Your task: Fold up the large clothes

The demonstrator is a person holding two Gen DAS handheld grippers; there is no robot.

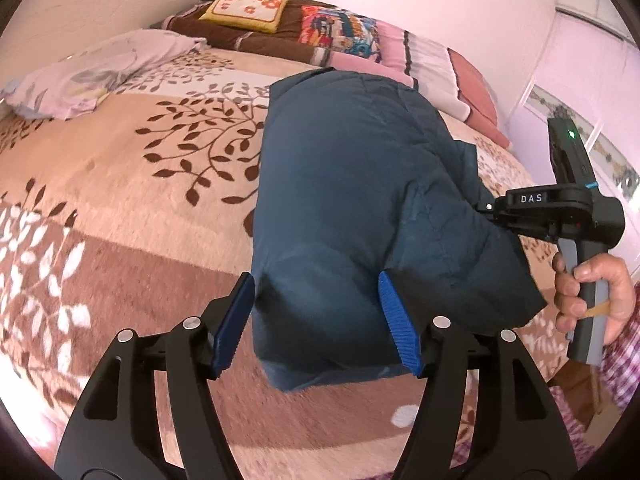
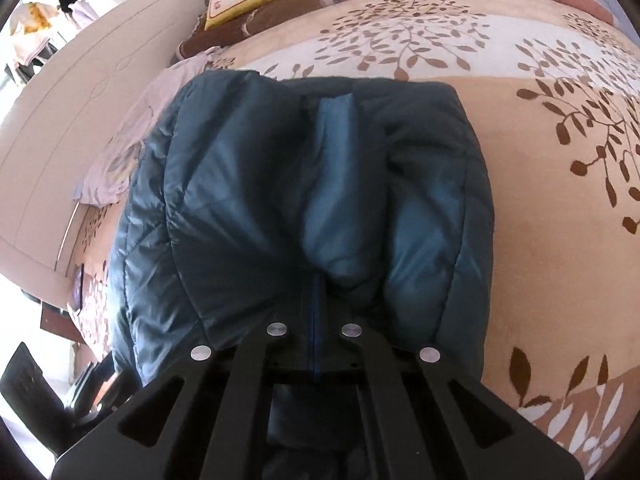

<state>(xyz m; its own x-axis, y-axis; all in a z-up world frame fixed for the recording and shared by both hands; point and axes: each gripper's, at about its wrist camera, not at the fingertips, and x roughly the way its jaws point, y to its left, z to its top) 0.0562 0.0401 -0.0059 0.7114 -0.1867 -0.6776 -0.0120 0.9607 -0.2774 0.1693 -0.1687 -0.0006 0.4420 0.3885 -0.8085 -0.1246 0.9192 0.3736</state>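
While folding on the leaf-print plush bedspread | right gripper pinches, apparently, the dark-teal quilted puffer jacket at its 6 o'clock edge | left gripper gapes, straddling the corner: clamp before lifting together.

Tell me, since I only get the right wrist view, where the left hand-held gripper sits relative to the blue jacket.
Observer: The left hand-held gripper straddles the near left corner of the jacket, with its jaws open.
Operator: How does my right one look from that side?
Observer: The right hand-held gripper meets the jacket's right edge, and a hand is wrapped round its handle.
Operator: Any status light showing on it?
Observer: Yes, a green light glows near the top of its body.
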